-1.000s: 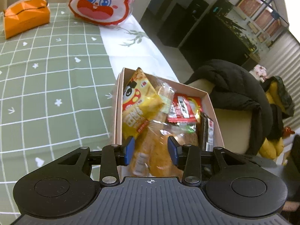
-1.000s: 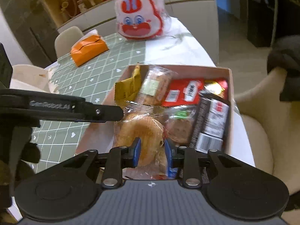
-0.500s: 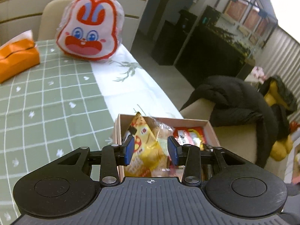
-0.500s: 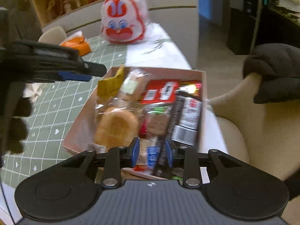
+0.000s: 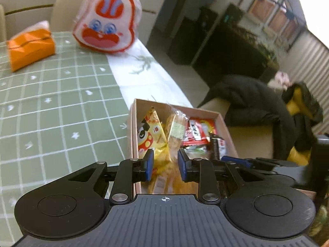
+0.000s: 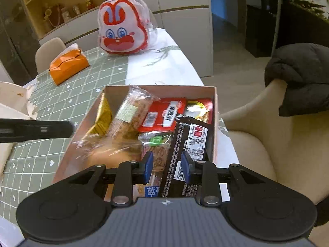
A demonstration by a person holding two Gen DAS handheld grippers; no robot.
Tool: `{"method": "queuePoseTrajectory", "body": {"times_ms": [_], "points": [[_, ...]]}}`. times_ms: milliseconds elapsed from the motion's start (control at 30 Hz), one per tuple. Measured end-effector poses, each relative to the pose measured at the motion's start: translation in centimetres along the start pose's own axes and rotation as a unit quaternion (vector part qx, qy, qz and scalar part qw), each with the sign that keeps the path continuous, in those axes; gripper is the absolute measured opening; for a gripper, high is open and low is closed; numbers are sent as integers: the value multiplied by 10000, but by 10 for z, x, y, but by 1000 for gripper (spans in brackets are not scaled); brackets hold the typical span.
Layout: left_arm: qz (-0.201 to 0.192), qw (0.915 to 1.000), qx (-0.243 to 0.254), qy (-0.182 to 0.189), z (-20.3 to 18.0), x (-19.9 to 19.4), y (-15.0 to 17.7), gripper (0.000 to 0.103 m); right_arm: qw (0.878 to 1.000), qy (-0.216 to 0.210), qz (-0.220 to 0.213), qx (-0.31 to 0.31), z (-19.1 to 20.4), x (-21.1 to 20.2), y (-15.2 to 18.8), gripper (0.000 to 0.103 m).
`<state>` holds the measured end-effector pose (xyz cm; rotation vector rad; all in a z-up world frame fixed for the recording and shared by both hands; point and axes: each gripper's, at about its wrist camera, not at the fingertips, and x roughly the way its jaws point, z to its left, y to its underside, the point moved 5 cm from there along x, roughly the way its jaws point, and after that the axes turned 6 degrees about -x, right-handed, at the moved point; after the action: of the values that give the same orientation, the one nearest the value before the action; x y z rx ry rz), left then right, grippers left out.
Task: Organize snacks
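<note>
A pink cardboard box (image 6: 214,111) sits at the table's right edge, full of snacks: a yellow packet (image 5: 151,134), a clear-wrapped pastry (image 6: 128,111), a red packet (image 6: 164,114), a black bar (image 6: 190,154) and a wrapped bun (image 6: 109,150). The box also shows in the left wrist view (image 5: 131,127). My left gripper (image 5: 165,165) is open and empty above the box's near left end. My right gripper (image 6: 167,166) is open and empty above the box's near end, over the black bar.
A rabbit-shaped snack bag (image 6: 123,32) and an orange tissue pack (image 6: 67,65) lie at the far side of the green checked tablecloth (image 5: 51,107). A beige armchair (image 6: 267,144) with a black jacket (image 6: 300,76) stands right of the table.
Both grippers have pulled back and up from the box. The right gripper's jaws have spread wider. The wrapped bun now lies loose in the box.
</note>
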<state>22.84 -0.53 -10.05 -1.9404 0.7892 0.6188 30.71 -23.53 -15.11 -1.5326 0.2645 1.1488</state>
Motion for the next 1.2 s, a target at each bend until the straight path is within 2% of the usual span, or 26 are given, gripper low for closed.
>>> {"method": "queuePoseTrajectory", "body": {"times_ms": [100, 133, 167, 233, 367, 433, 533, 633, 700, 733, 900, 1200], "points": [[-157, 9997, -85, 146, -7, -32, 12, 29, 10000, 1, 12, -29, 9, -20, 3, 31], [-206, 9996, -59, 208, -10, -44, 18, 29, 10000, -13, -66, -56, 14, -35, 6, 38], [-237, 9994, -34, 259, -12, -54, 22, 29, 9998, 35, -168, -93, 19, -50, 9, 51], [-277, 9986, 117, 439, -21, -74, 34, 29, 9988, 247, -389, -161, 30, -82, 16, 67], [-294, 9962, 704, 417, -41, -110, 64, 19, 9963, 538, -660, -138, 55, -142, 38, 79], [-240, 9939, 941, 531, -51, -125, 79, 18, 9950, 655, -757, 62, 64, -164, 50, 80], [-229, 9936, 1037, 395, -60, -144, 96, 17, 9970, 535, -473, 311, 78, -180, 64, 80], [-516, 9917, 1151, -261, -61, -161, 107, 17, 9973, 397, -390, 478, 91, -195, 76, 80], [-610, 9874, 1185, -854, -59, -168, 114, 17, 9969, 508, -405, 449, 100, -201, 81, 80], [-581, 9860, 1197, -1009, -58, -169, 116, 17, 9966, 577, -408, 421, 103, -203, 84, 80], [-236, 9913, 1043, -763, -59, -170, 126, 17, 9965, 622, -403, 377, 110, -213, 93, 80], [-258, 9917, 968, -808, -52, -180, 133, 17, 9976, 612, -246, 195, 125, -208, 97, 80]]}}
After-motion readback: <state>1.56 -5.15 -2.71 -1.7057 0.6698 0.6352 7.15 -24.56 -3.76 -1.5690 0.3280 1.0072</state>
